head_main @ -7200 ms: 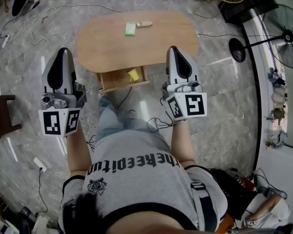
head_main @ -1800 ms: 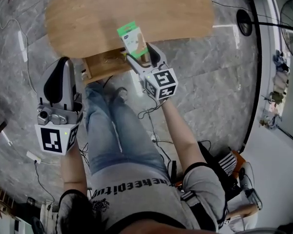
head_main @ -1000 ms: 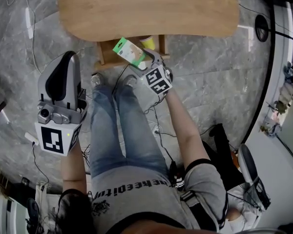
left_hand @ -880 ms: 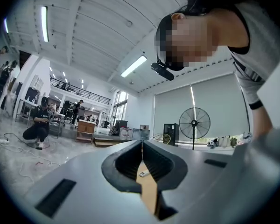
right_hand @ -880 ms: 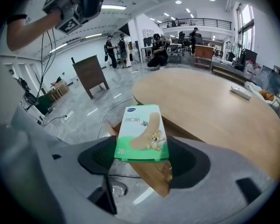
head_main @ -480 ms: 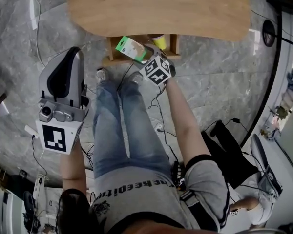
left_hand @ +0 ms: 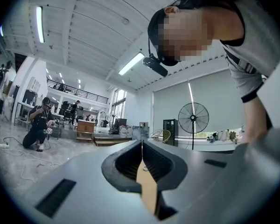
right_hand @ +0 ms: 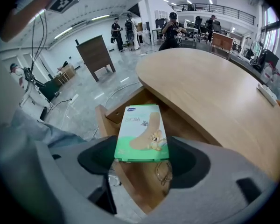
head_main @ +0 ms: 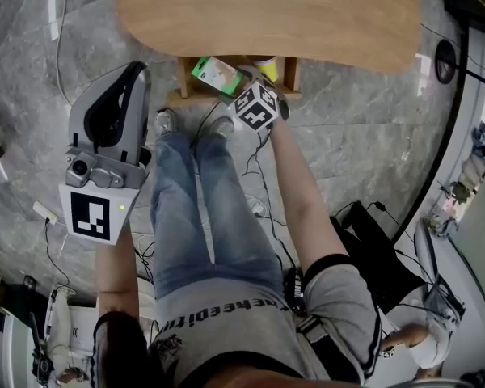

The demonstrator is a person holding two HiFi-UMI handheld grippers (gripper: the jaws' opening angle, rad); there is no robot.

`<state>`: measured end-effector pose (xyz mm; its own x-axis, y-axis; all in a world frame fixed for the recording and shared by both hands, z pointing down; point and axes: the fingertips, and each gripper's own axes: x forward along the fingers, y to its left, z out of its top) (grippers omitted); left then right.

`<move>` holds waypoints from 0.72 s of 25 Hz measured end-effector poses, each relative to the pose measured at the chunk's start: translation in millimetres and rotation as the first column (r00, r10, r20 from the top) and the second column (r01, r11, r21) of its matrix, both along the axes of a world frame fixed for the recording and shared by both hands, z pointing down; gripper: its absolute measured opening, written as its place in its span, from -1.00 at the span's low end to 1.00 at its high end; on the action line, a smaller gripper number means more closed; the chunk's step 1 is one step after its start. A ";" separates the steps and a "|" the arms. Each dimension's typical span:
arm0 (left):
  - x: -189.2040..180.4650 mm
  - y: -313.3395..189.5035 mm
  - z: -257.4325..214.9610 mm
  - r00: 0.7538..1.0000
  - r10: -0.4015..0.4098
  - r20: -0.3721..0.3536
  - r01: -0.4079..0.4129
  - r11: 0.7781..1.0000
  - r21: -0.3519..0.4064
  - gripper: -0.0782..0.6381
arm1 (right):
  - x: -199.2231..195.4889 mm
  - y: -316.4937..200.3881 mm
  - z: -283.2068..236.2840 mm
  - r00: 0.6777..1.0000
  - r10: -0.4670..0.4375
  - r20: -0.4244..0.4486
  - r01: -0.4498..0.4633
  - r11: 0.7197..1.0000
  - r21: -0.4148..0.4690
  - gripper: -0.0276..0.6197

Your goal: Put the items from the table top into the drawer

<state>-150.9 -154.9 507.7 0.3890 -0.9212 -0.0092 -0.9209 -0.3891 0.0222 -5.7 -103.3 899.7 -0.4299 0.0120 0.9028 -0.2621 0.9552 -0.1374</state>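
My right gripper (head_main: 236, 87) (right_hand: 143, 156) is shut on a flat green box of plasters (head_main: 216, 73) (right_hand: 142, 133). It holds the box just above the open wooden drawer (head_main: 192, 87) (right_hand: 130, 178) under the oval wooden table (head_main: 267, 14) (right_hand: 214, 101). A yellow item (head_main: 265, 61) and a thin wire-like object (right_hand: 163, 171) lie in the drawer. A small white item (right_hand: 269, 95) rests on the table top, far right in the right gripper view. My left gripper (head_main: 136, 71) (left_hand: 141, 146) is shut and empty, held left of the person's knees and away from the drawer.
The person's jeans-clad legs (head_main: 202, 208) lie between the grippers, feet by the drawer. Cables (head_main: 263, 208) trail over the grey marble floor. A standing fan (left_hand: 193, 120) and people (left_hand: 37, 127) at the back of the hall show in the gripper views.
My right gripper has carried the green box off the table's front edge and lowered it over the open drawer. The left gripper has stayed shut and hardly moved.
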 end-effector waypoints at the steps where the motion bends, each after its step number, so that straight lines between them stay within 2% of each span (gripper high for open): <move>1: 0.6 0.0 1.7 1.000 0.001 -0.001 -0.001 1.000 -0.003 -0.75 | -4.0 -0.6 2.3 1.000 0.003 0.000 -0.003 1.000 -0.001 0.15; 18: -3.8 -5.0 24.1 1.000 -0.022 0.022 0.023 0.998 -0.053 -0.75 | -29.6 -14.2 43.5 0.997 0.033 -0.066 -0.030 0.998 0.051 0.17</move>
<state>-154.7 -159.9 531.7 0.3674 -0.9288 0.0485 -0.9301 -0.3667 0.0224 -35.3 -117.5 943.2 -0.3685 -0.0464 0.9285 -0.2992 0.9515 -0.0711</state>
